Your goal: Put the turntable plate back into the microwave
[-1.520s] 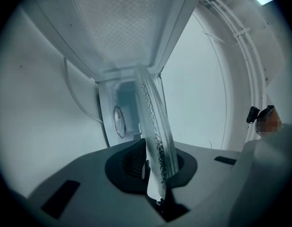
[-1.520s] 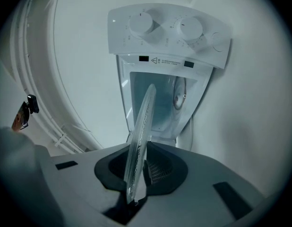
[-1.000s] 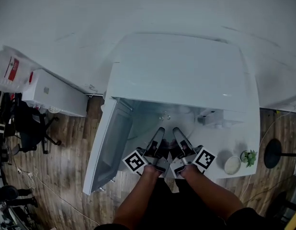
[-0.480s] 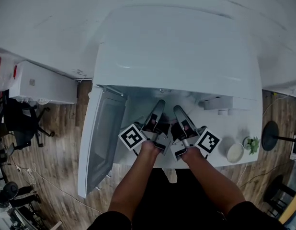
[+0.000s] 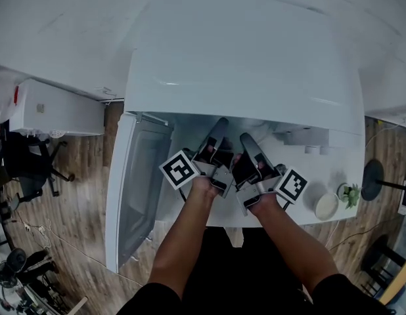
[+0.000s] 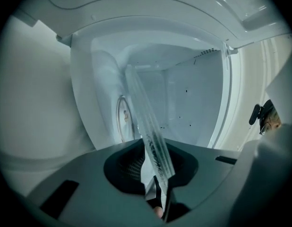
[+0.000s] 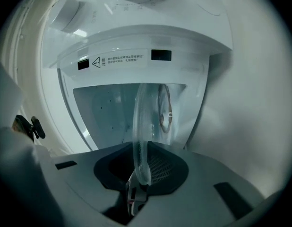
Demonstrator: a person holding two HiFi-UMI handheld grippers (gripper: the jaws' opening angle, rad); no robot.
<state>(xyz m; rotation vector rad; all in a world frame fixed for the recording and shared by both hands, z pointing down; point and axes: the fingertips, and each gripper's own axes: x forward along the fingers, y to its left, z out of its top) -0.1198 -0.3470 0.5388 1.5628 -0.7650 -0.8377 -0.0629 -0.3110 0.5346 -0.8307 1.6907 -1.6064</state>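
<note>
Both tools are up at the open microwave [image 5: 242,58] now, its door [image 5: 140,189] swung out to my left. The left tool [image 5: 220,125] and right tool [image 5: 246,140] sit side by side at the mouth of the cavity, tips tucked under the front edge of the top.

Between them they carry the turntable plate [image 6: 147,122]. In each gripper view I see the clear glass edge-on, running from the jaws toward the white cavity.

On the right tool the jaws are clamped on the plate's rim, glass seated deep in the notch.

On the left tool the jaws are opening. The rim is between them, slanted, with a sliver of light beside it on one side, so that grip is let go.

The microwave stands on a white counter [image 5: 301,182]. A small white bowl [image 5: 326,206] and a little green plant [image 5: 351,193] sit off to the right, well apart from the tools.
</note>
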